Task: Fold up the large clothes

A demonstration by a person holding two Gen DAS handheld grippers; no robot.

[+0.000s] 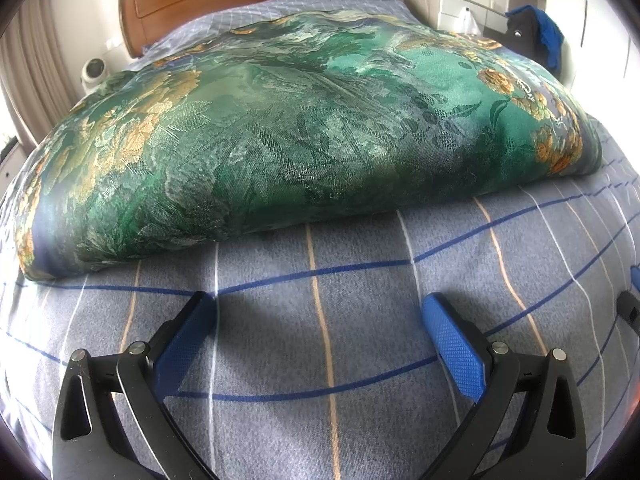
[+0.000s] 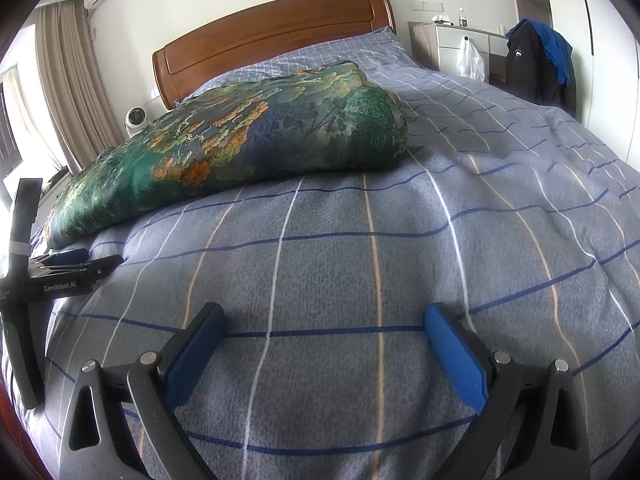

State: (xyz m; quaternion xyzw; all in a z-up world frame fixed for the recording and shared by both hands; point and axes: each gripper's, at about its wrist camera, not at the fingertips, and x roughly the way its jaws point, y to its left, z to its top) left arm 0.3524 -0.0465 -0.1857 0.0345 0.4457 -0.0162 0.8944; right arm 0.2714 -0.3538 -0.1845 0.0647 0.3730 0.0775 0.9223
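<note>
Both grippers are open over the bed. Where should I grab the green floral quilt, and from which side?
Take the green floral quilt by its near edge, coming in low from the foot of the bed. That edge lies as a rounded, bulging lip on the plaid sheet, directly ahead of the left gripper. The right gripper could probably take the rounded end.

A wooden headboard [image 2: 272,36] stands at the far end of the bed [image 2: 400,260], whose cover is grey-blue with a blue, white and tan check. A small white fan [image 2: 136,120] sits left of the headboard beside beige curtains [image 2: 68,80]. On the right, a white plastic bag [image 2: 470,60] hangs on a pale dresser [image 2: 452,40], near a dark jacket [image 2: 532,68] draped with blue cloth.
</note>
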